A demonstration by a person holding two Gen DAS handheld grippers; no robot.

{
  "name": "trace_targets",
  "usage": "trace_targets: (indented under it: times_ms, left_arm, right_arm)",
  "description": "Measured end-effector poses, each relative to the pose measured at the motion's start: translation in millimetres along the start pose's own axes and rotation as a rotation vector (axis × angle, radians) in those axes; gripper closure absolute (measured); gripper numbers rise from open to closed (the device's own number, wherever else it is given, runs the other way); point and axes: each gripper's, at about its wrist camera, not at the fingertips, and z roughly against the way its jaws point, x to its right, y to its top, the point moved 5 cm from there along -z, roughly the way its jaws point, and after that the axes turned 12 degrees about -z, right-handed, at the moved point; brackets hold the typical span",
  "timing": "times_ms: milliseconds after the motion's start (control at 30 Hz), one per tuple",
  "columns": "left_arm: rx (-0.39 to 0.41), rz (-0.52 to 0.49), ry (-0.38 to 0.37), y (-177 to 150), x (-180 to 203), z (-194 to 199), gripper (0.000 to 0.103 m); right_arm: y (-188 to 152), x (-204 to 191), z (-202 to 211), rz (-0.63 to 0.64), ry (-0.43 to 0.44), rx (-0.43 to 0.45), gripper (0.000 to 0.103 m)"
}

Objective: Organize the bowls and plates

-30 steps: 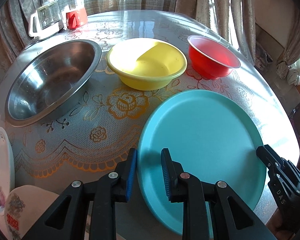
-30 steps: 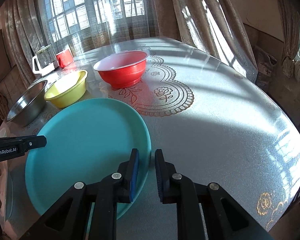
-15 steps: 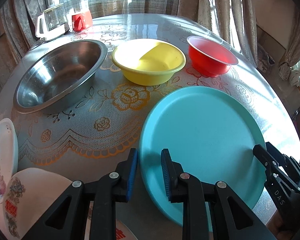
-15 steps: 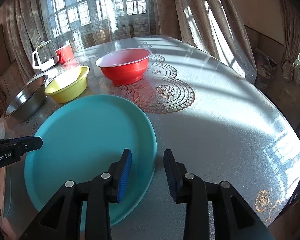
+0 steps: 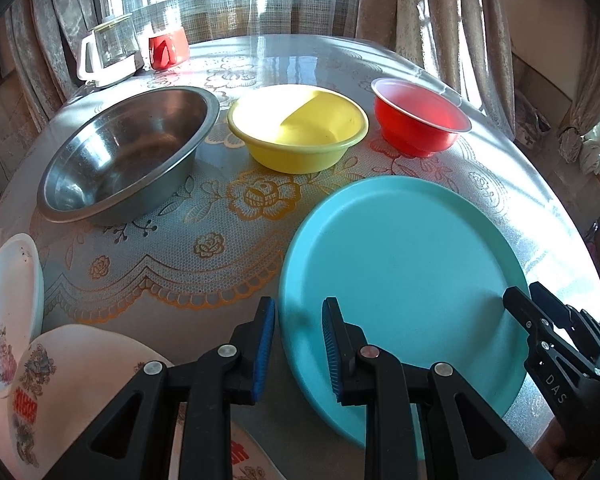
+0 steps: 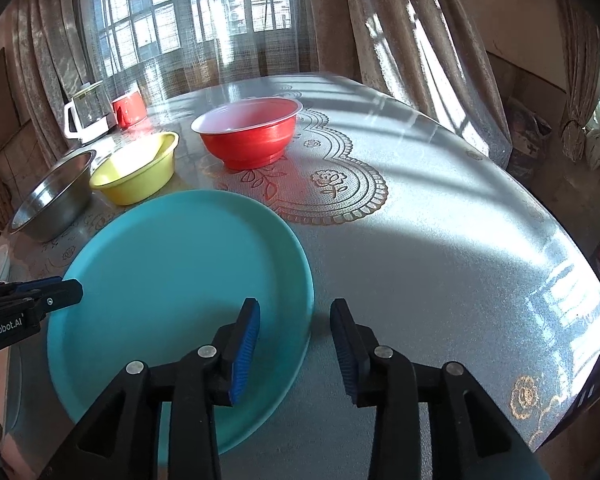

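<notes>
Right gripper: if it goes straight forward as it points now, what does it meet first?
Probably the teal plate: the open right gripper straddles its right rim. Depth is unclear.

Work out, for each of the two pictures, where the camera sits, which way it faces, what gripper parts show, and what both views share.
Left wrist view: sits on the left gripper, faces across the table over the round turquoise plate's left edge toward the curtains; its open fingers show, the right gripper at right.
Right wrist view: sits on the right gripper, faces the window; open fingers straddle the plate's right rim, the left gripper at left.
Shared: plate, steel bowl, yellow plastic bowl, red plastic bowl.
</notes>
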Motion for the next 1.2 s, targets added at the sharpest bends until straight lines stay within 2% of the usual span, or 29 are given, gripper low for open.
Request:
trace_targets:
  times_ms: [67,367,533,567,600,633,667,900,1033,1200]
  left_arm:
    - [0.020,0.006,-0.002,0.5,-0.5,5.5,0.077]
    - [0.110,0.065,0.009,-8.2,-10.1,39.8,0.070]
    - [0.205,0.071,0.016,-17.2,-16.3,71.4,0.056]
    - [0.220,0.077,0.016,-19.5,-18.4,76.5,0.054]
    - [0.234,0.083,0.018,-22.4,-21.2,81.7,0.049]
    - [0.247,0.088,0.025,-25.2,-24.3,86.1,0.046]
    - [0.257,0.093,0.034,-28.1,-27.9,89.9,0.046]
    - [0.282,0.146,0.099,-56.0,-62.5,111.0,0.040]
    - [0.273,0.202,0.163,-73.4,-94.2,120.6,0.038]
    - [0.275,0.317,0.174,-99.1,-140.3,131.1,0.037]
  right_arm:
    - [-0.5,1.0,0.4,-0.003,-0.007,-0.001,0.060]
    - [-2.6,1.9,7.1,-0.030,0.014,-0.031,0.058]
    - [6.6,-5.9,30.6,-0.012,0.025,0.058,0.052]
    - [8.9,-9.0,37.0,-0.003,0.039,0.082,0.045]
    - [11.6,-12.8,43.8,0.004,0.066,0.106,0.039]
    - [13.7,-17.2,50.1,0.011,0.100,0.124,0.029]
    - [14.9,-22.4,55.6,0.022,0.135,0.134,0.025]
    - [7.6,-69.1,63.3,0.117,0.299,0.055,0.024]
    - [0.9,-89.7,61.3,0.107,0.378,-0.018,0.024]
    - [-5.5,-120.3,62.6,0.099,0.509,-0.108,0.024]
